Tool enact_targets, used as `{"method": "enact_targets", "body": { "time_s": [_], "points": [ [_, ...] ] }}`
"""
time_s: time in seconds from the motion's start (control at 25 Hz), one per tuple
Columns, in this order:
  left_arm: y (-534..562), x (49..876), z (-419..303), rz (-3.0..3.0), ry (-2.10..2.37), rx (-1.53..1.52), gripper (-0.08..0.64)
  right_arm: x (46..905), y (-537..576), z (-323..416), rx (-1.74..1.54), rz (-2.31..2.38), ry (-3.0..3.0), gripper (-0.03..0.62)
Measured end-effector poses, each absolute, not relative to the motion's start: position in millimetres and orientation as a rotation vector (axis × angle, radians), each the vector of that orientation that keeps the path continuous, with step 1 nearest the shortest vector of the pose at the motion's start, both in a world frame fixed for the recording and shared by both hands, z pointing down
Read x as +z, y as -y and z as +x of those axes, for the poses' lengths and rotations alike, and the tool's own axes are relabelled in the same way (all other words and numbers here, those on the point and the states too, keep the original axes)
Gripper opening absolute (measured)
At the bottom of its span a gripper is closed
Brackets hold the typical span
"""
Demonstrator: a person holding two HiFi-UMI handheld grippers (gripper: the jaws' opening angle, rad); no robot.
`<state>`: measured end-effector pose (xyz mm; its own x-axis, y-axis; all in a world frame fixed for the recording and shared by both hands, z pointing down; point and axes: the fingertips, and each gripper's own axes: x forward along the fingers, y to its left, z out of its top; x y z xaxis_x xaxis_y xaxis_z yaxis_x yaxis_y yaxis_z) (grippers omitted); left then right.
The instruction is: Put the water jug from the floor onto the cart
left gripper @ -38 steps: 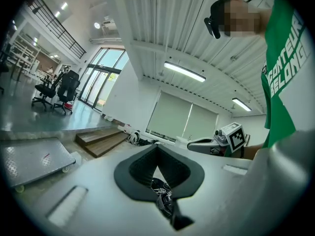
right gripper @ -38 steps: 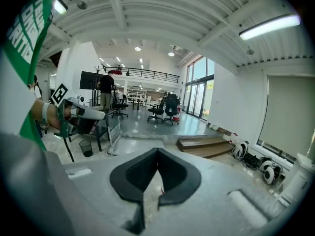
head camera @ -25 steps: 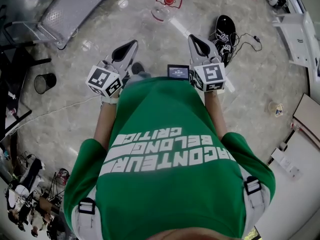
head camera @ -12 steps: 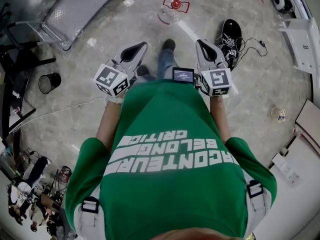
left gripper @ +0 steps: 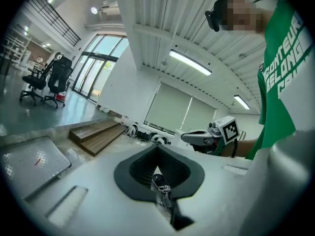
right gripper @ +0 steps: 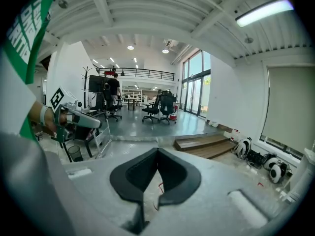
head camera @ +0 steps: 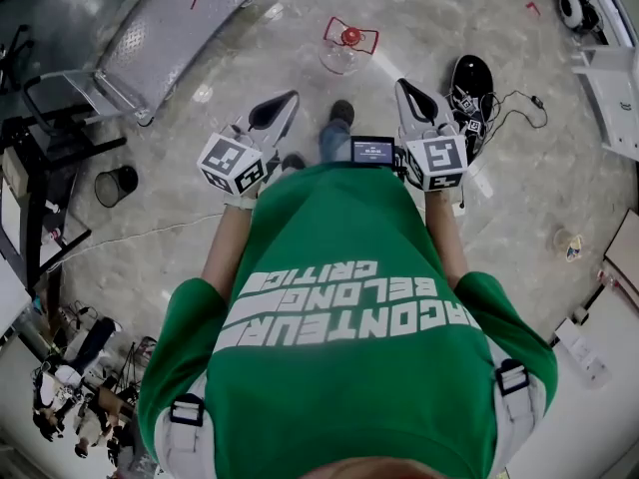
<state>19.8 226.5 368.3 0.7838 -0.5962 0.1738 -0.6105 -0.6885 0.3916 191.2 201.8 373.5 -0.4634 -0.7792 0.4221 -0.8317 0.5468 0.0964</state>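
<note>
Indoors, over mottled floor [head camera: 529, 188], left gripper [head camera: 286, 102] and right gripper [head camera: 405, 88] fingers pressed together, empty.

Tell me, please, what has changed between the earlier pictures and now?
The person has stepped forward: the water jug sits lower in the head view, nearer the left gripper and right gripper, and a leg now shows between them. Nothing was taken or released. Both grippers stay shut and empty; the jug stays on the floor.

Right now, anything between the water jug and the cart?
Nothing but bare floor between the water jug and the cart, seen in the head view.
</note>
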Motion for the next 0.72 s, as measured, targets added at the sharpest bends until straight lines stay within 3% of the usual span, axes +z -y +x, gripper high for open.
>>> {"method": "enact_targets", "body": {
  "time_s": [0.72],
  "points": [
    [-113.0,380.0,116.5,2.518,0.929,0.153,0.012,402.6,-77.2,294.4,0.224,1.273,2.367,-0.006]
  ]
}}
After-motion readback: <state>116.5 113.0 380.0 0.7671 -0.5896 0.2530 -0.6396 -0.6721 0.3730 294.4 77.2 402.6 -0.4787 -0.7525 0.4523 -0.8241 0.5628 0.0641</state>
